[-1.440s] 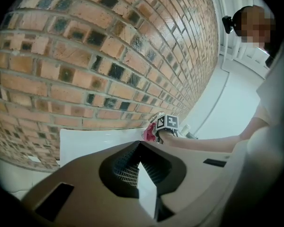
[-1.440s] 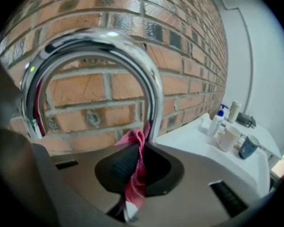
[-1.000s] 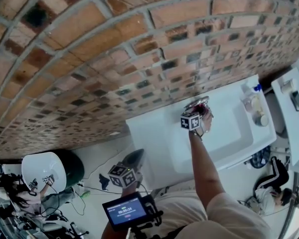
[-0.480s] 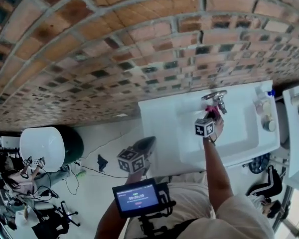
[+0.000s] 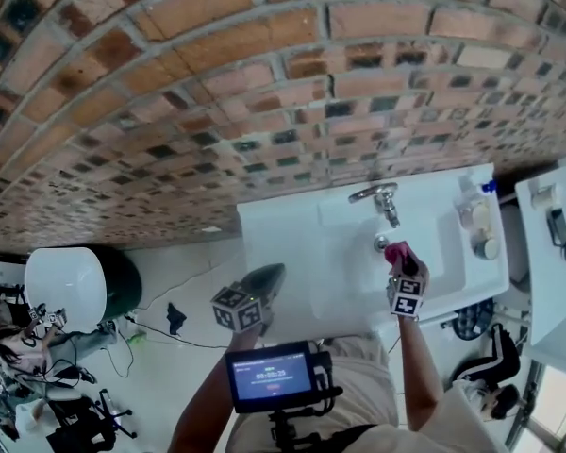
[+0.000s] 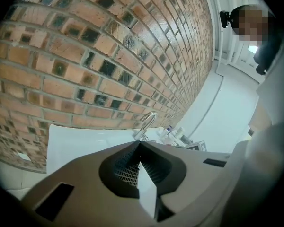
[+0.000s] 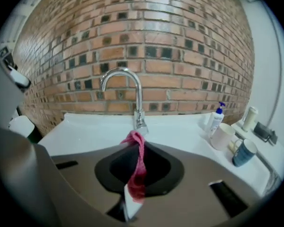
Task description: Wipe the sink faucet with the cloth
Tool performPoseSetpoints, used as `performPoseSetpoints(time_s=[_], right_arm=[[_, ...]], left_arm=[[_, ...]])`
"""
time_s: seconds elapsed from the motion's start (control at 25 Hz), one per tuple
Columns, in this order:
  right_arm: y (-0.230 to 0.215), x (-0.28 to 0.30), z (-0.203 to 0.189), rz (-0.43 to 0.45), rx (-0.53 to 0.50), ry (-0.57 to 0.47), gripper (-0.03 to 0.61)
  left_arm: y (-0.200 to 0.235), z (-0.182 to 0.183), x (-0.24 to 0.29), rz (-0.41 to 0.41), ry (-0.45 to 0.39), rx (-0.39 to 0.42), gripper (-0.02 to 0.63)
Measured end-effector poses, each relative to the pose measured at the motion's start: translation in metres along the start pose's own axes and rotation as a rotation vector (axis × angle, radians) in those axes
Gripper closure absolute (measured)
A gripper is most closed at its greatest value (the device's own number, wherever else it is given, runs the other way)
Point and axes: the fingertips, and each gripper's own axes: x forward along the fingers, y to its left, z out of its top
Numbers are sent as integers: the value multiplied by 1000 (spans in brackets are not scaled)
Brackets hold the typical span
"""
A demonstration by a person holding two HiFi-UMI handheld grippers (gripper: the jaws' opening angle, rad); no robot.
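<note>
- Starting nearest the body, we note a small lit screen (image 5: 272, 377) mounted below both grippers in the head view.
- We log the left gripper (image 5: 269, 277) low at the sink's left front edge. In the left gripper view its jaws are pressed together with nothing between them (image 6: 139, 163).
- We log the right gripper (image 5: 401, 259) over the basin, its jaws clamped on the pink cloth (image 7: 138, 167). A bunched fold of the cloth stands up above the jaw tips.
- We place the cloth (image 5: 396, 251) on the near side of the faucet (image 5: 382, 199). In the head view it sits just short of the spout and does not touch it.
- We see the white sink (image 7: 85, 131) spread behind the jaws, with the chrome gooseneck faucet (image 7: 138, 98) upright at its back edge.
- We record a pump bottle (image 7: 217, 116), a white mug (image 7: 221, 136) and a blue mug (image 7: 244, 152) grouped on the right end of the sink top.
- We note the brick wall (image 7: 146, 46) directly behind the sink.
</note>
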Motion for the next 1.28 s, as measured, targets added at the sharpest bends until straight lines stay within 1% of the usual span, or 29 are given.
performPoseSetpoints(time_s=[0.16, 0.28, 0.44, 0.56, 0.72, 0.84, 1.0, 1.12, 1.28], right_arm=[[-33, -23, 5, 74, 68, -38, 545], [-53, -30, 6, 119, 69, -72, 545], [-67, -48, -9, 114, 96, -54, 545], [-69, -64, -4, 105, 153, -89, 545], [-56, -111, 23, 98, 270, -167, 545], [-40, -145, 32, 104, 329, -214, 545], [-16, -192, 50, 127, 367, -266, 544], [1, -232, 72, 157, 375, -319, 545], [13, -270, 72, 193, 429, -383, 545]], left_arm=[[-14, -2, 7, -12, -60, -28, 614], [-16, -6, 11, 17, -80, -30, 614], [-23, -20, 5, 20, -99, -55, 614], [-26, -24, -5, -1, -130, -66, 614], [-30, -23, -29, -46, -159, -50, 614], [-25, -21, -56, -50, -182, -45, 614], [-10, -29, -87, -52, -194, -66, 614], [1, -34, -103, -61, -201, -70, 614], [2, -37, -123, -93, -218, -62, 614]])
